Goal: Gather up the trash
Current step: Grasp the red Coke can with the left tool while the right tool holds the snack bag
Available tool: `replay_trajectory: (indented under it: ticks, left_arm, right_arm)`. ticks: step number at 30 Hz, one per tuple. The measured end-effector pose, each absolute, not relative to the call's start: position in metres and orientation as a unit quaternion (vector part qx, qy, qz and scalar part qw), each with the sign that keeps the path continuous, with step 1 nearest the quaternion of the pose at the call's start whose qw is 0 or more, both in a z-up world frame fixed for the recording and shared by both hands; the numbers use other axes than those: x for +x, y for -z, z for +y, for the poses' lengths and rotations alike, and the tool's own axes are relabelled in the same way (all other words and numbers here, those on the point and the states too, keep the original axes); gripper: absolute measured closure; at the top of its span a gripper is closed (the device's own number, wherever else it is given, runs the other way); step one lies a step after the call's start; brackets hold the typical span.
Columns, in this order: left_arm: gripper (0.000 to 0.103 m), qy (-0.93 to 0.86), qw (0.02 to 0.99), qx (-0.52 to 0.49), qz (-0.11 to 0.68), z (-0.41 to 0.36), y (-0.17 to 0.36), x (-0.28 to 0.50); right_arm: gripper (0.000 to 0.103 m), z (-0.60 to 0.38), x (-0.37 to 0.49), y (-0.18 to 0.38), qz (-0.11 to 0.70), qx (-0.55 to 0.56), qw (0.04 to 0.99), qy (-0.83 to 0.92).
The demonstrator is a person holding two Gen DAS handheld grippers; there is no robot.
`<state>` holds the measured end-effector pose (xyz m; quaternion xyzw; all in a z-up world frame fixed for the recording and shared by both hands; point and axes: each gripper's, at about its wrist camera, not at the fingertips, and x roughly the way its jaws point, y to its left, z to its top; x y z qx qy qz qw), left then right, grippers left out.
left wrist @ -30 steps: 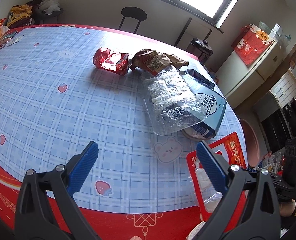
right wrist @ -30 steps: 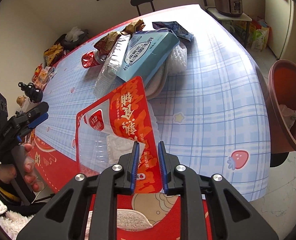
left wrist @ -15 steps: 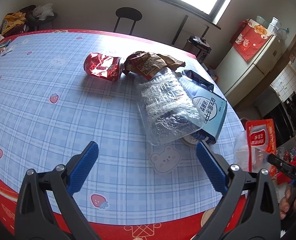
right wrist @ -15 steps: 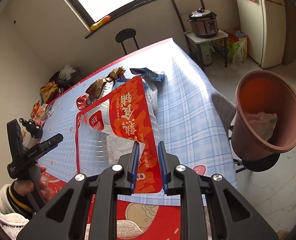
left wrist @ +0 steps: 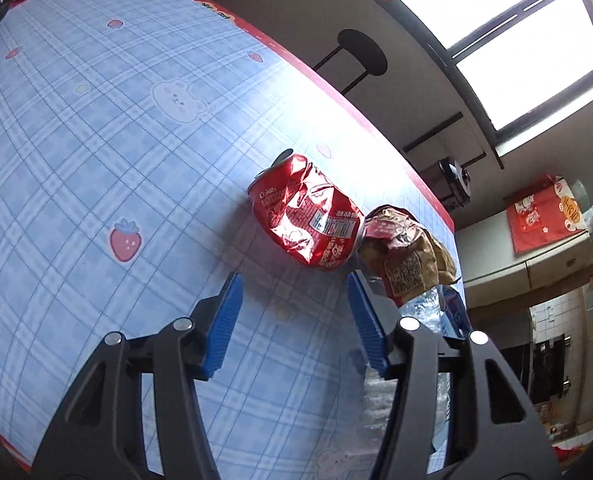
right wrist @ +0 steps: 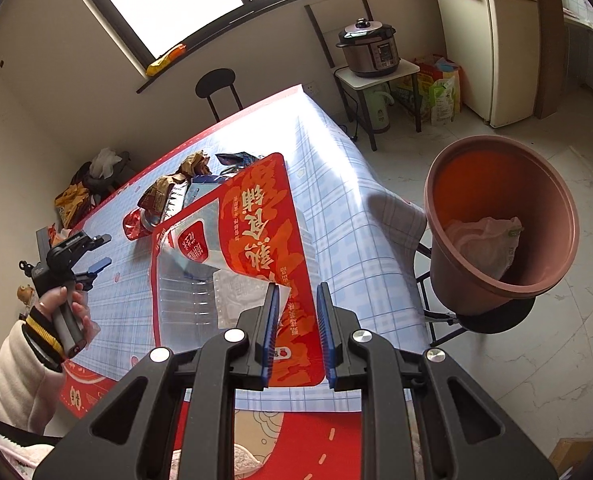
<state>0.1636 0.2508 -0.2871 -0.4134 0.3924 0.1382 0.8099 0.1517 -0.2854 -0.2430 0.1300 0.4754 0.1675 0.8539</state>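
1. The crushed red cola can (left wrist: pixel 308 216) lay on its side on the blue checked tablecloth (left wrist: pixel 96 160), its long axis running from about 10 o'clock to 4 o'clock in the left wrist view, the top end toward 10 o'clock. A second earlier it had sat far up the table; now it lay just ahead of the left gripper (left wrist: pixel 292 320).
2. The left gripper's jaws, wide apart a second ago, were closing, with only bare cloth between them and the can just beyond their tips at 12 o'clock. The view had rolled, so the table ran steeply aslant.
3. A brown crumpled wrapper (left wrist: pixel 408 256) touched the can's base at 4 o'clock.
4. The right gripper (right wrist: pixel 296 320) stayed clamped on the lower edge of the red snack package (right wrist: pixel 256 232), which stood up toward 11 o'clock. Earlier it lay near the table; now it hung higher.
5. The brown bin (right wrist: pixel 500 220) stood at 2 o'clock, a white bag inside.
6. The left hand (right wrist: pixel 62 308), in a white sleeve, gripped its handle at 9 o'clock.
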Motion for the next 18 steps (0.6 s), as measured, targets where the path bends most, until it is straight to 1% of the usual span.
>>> replay_trajectory:
  ticks: [3,4,6,8,12,18]
  left_arm:
    - [0.049,-0.126,0.793,-0.46,0.378,0.26,0.307,0.181]
    - [0.054,-0.127,0.783,-0.482,0.372,0.265,0.316,0.184]
    - [0.058,-0.133,0.761,-0.525,0.357,0.274,0.331,0.185]
    - [0.058,-0.136,0.751,-0.55,0.341,0.28,0.34,0.186]
    - [0.058,-0.132,0.748,-0.565,0.322,0.286,0.345,0.191]
    - [0.059,-0.134,0.742,-0.572,0.322,0.286,0.355,0.205]
  right_arm:
    - [0.083,-0.289,0.156,0.244,0.48,0.131,0.854,-0.154]
    - [0.083,-0.289,0.158,0.245,0.481,0.131,0.853,-0.152]
    - [0.083,-0.288,0.161,0.244,0.482,0.128,0.854,-0.149]
    - [0.083,-0.287,0.162,0.242,0.483,0.123,0.854,-0.149]
    - [0.083,-0.286,0.167,0.242,0.484,0.119,0.855,-0.146]
    - [0.083,-0.286,0.169,0.247,0.492,0.123,0.851,-0.137]
